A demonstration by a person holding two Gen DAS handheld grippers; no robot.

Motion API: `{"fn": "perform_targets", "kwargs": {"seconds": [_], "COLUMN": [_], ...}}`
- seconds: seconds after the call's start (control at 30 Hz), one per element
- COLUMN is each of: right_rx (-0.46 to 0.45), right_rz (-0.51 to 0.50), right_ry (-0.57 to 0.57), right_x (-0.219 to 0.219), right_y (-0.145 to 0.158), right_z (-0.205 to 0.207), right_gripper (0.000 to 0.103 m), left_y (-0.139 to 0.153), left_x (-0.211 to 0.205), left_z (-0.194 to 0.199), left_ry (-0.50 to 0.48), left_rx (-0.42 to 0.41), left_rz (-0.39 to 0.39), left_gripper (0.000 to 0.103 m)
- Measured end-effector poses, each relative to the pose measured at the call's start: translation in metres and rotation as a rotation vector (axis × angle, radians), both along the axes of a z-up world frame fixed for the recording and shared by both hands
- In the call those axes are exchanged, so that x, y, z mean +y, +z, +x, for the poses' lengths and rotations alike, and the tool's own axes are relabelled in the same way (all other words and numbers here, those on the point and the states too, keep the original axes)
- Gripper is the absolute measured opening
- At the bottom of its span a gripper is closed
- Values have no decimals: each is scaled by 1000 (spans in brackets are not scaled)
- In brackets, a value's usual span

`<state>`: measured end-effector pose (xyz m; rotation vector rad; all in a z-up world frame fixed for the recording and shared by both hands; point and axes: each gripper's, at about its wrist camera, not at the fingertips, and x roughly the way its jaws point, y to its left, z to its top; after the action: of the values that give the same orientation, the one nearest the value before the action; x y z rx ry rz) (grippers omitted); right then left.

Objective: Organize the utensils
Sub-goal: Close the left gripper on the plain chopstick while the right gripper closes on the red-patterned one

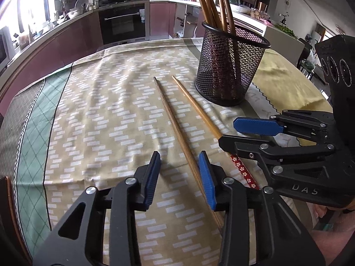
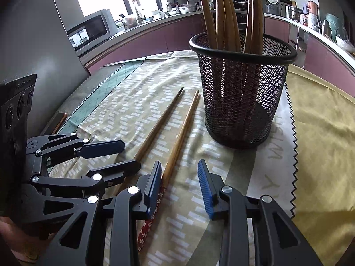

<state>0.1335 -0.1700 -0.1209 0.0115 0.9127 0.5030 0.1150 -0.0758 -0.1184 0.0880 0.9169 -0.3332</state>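
Two wooden chopsticks lie side by side on the patterned tablecloth. The darker chopstick [image 1: 175, 122] [image 2: 159, 124] runs between my left gripper's fingers. The lighter chopstick [image 1: 195, 106] [image 2: 179, 139] has a red flowered end [image 1: 243, 171] [image 2: 150, 219]. A black mesh holder [image 1: 230, 66] [image 2: 241, 88] stands upright beyond them with several chopsticks in it. My left gripper [image 1: 179, 177] [image 2: 124, 150] is open, low over the darker chopstick. My right gripper [image 2: 179, 186] [image 1: 228, 133] is open, its left finger over the lighter chopstick.
The tablecloth [image 1: 99, 110] covers a round table; a yellow-green cloth [image 2: 321, 133] lies at the right. Kitchen counters, an oven [image 1: 123, 22] and a microwave [image 2: 91, 31] stand behind. The two grippers are close together.
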Motion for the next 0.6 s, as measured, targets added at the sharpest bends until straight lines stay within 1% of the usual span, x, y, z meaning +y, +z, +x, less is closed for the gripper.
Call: {"fn": "perform_targets", "kwargs": {"seconds": [0.07, 0.13, 0.2, 0.27, 0.33, 0.6], "right_rx": [-4, -5, -2, 4, 10, 23], "right_rz": [-8, -11, -8, -4, -2, 13], "right_ry": [-4, -7, -10, -16, -21, -36], "right_x": [2, 2, 0, -2, -7, -14], "right_y": [0, 0, -1, -1, -2, -2], "right_z": [3, 3, 3, 3, 1, -10], "right_gripper": [28, 25, 21, 13, 8, 6], "left_y": [0, 1, 1, 0, -1, -1], "left_x": [2, 2, 3, 4, 6, 12], "left_z": [-1, -3, -4, -6, -9, -26], "left_ry": [4, 4, 8, 13, 23, 61], "left_rx": [1, 3, 3, 7, 9, 9], "left_rz": [-5, -11, -17, -27, -34, -40], "left_gripper": [28, 23, 20, 14, 11, 9]}}
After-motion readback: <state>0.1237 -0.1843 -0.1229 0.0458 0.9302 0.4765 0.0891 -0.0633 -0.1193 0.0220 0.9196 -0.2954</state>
